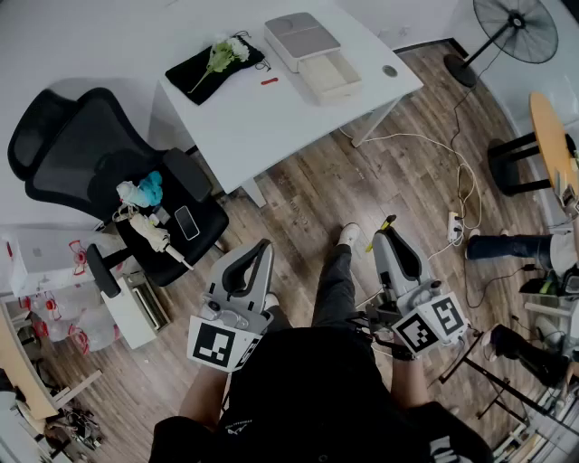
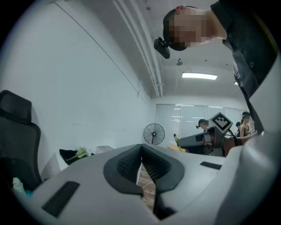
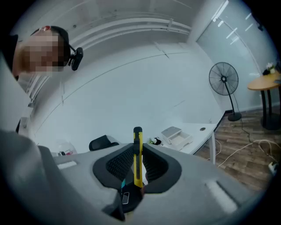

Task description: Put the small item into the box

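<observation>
The box (image 1: 318, 56) stands open on the far end of the white table (image 1: 271, 118), its lid beside the tray; it also shows far off in the right gripper view (image 3: 177, 135). A small red item (image 1: 270, 80) lies on the table near it. My right gripper (image 1: 385, 239) is shut on a yellow utility knife (image 3: 138, 137), whose tip (image 1: 387, 222) sticks out past the jaws. My left gripper (image 1: 261, 250) is shut with nothing in it, its pads (image 2: 131, 159) meeting at the tip. Both grippers hang low over the wooden floor, well short of the table.
A black office chair (image 1: 109, 172) with a phone and small items on its seat stands left of the table. A black cloth with a flower (image 1: 219, 56) lies on the table. A power strip (image 1: 454, 226) and cables cross the floor at right. A fan (image 1: 514, 27) stands far right.
</observation>
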